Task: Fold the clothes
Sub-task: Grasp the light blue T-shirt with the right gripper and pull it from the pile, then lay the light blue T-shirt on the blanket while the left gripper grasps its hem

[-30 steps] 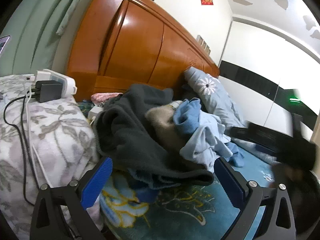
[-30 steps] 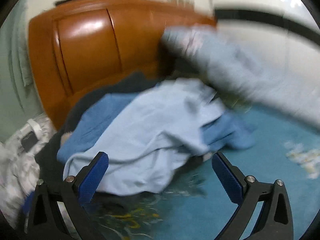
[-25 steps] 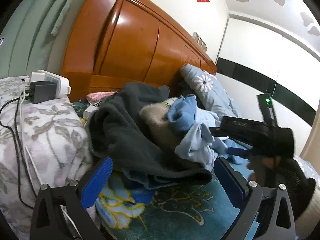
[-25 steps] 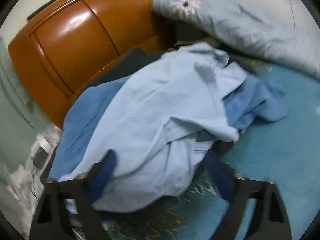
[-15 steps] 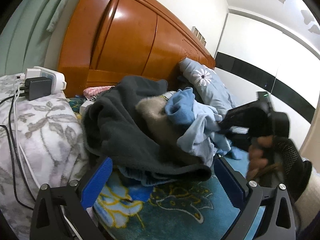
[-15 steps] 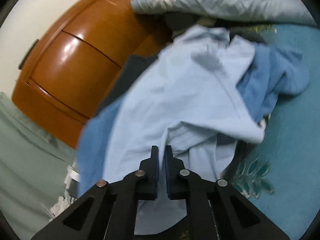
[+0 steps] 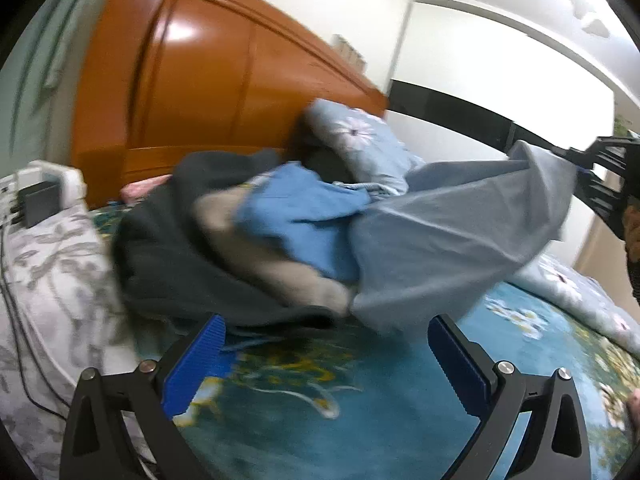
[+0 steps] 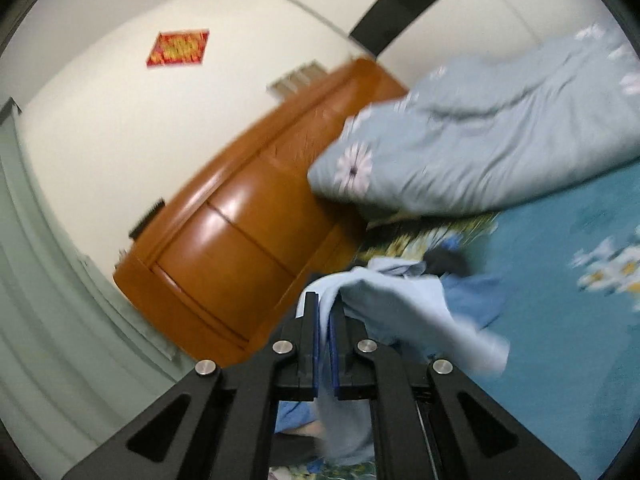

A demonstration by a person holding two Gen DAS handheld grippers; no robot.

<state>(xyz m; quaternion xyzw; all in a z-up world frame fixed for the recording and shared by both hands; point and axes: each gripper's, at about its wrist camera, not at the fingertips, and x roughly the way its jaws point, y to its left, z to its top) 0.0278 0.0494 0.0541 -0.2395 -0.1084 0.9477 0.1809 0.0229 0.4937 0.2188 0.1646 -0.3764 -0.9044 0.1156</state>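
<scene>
Right gripper (image 8: 324, 316) clamped on pale blue shirt (image 7: 452, 232), stretched up and right from clothes pile (image 7: 224, 240) on bed (image 7: 360, 392). Left gripper (image 7: 326, 360) spread wide, empty, before pile.

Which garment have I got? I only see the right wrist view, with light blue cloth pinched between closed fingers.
Observer: The right gripper holds the light blue shirt by one edge, lifted off to the right of the clothes pile.
Operator: Is it free of the pile?
Observer: Not fully. Its lower end lies against the pile on the teal bedspread.
Operator: And my left gripper?
Observer: The left gripper is open and empty, low over the bedspread in front of the pile.
Operator: What tops the pile?
Observer: A darker blue garment, with a dark grey garment to its left.
</scene>
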